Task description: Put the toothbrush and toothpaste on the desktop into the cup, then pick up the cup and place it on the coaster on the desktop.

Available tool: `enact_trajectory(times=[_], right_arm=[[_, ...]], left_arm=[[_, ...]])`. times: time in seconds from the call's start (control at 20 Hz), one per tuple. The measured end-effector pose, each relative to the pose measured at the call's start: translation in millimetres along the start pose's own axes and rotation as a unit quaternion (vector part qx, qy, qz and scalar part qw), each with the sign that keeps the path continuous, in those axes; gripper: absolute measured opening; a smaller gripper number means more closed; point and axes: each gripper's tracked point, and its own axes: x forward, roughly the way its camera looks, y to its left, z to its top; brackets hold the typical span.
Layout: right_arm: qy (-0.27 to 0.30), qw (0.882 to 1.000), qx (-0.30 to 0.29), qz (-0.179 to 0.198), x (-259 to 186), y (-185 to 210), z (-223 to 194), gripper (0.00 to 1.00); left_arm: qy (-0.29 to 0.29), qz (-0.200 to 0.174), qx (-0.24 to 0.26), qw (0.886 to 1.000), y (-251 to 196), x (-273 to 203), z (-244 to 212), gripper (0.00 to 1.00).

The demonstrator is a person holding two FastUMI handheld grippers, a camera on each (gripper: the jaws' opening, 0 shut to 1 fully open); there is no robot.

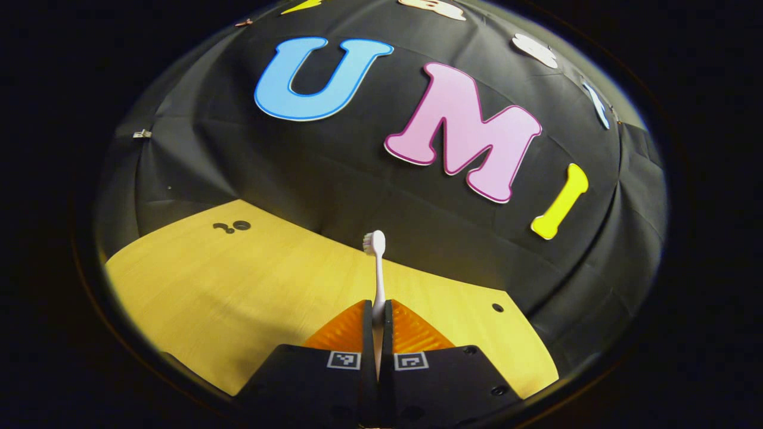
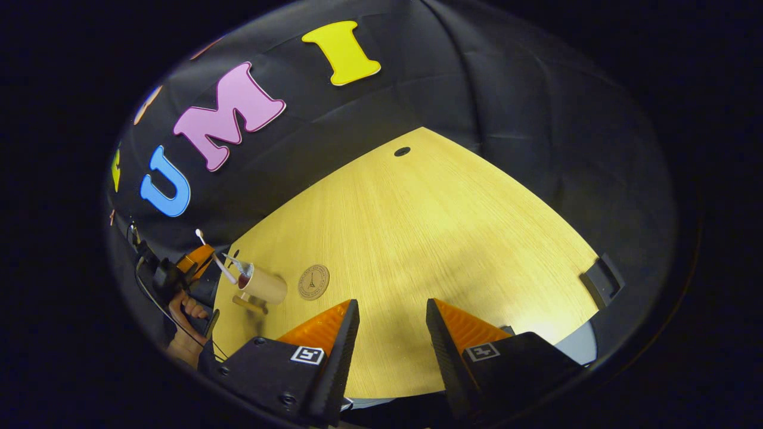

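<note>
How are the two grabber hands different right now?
The left gripper is squeezed shut on the toothbrush, while the right gripper is open and holds nothing. In the right gripper view, the left gripper sits close to the cup, while the right one hangs over bare desktop, away from the cup. Both are above the same desktop.

Wooden desktop, perhaps drilled holes.

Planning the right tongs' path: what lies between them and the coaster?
In the right gripper view, only bare desktop lies between the open right tongs and the coaster. The cup stands beyond the coaster, on its far side.
</note>
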Motion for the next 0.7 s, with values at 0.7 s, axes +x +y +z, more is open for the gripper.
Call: enact_trajectory(times=[0.7], right_arm=[[-0.008, 1.0, 0.002, 0.014, -17, 8, 6, 0.7]], left_arm=[[0.018, 0.0, 0.026, 0.999, 5, 6, -37, 0.1]])
